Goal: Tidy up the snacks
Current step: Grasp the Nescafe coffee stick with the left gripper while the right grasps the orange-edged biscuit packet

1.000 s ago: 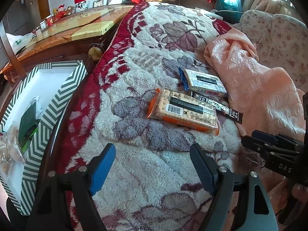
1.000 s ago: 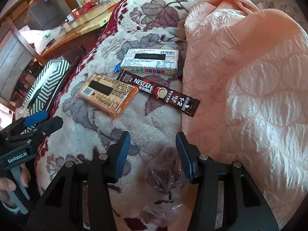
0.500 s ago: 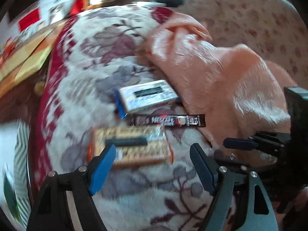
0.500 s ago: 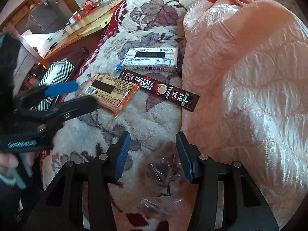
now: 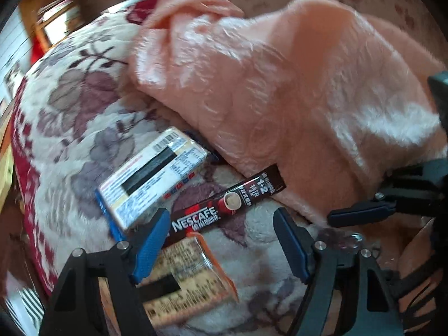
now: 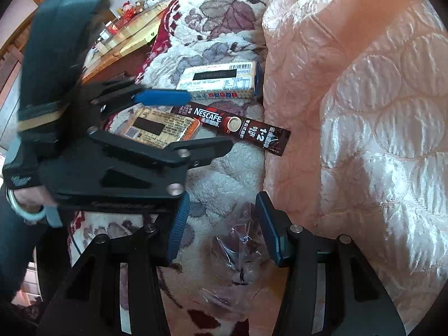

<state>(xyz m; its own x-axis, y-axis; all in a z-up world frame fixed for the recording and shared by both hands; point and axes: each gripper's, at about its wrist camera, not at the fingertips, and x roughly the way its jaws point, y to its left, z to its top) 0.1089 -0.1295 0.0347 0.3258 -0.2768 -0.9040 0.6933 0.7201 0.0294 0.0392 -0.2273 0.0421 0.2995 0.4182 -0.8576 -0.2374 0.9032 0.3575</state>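
- Brown Nescafe coffee stick (image 5: 228, 205) lies flat on the floral fleece blanket (image 5: 70, 128), its far end touching the edge of the peach quilt (image 5: 280, 84).
- Just beside the stick on the far side lies a white-and-blue snack box (image 5: 152, 177), label side up, its far end close against the peach quilt.
- On the near side of the stick lies an orange-edged cracker pack (image 5: 190, 280), one corner almost touching the stick's printed end.
- Left gripper (image 5: 221, 240) hangs over the blanket above the stick and the cracker pack; its blue fingers (image 5: 151, 246) stand wide apart and are closing, and nothing is pinched between them.
- In the right wrist view the left gripper (image 6: 196, 123) reaches in from the left, with one finger over the cracker pack (image 6: 159, 127) and the other above the stick (image 6: 232, 124).
- Right gripper (image 6: 221, 224) points down at a crumpled clear plastic wrapper (image 6: 238, 254) lying on the blanket beside the quilt (image 6: 364, 112); its fingers are partly apart, with the wrapper's upper end between them, and I cannot tell whether the pads touch it.
- A hand (image 6: 30, 198) holds the left gripper's handle at the left edge.
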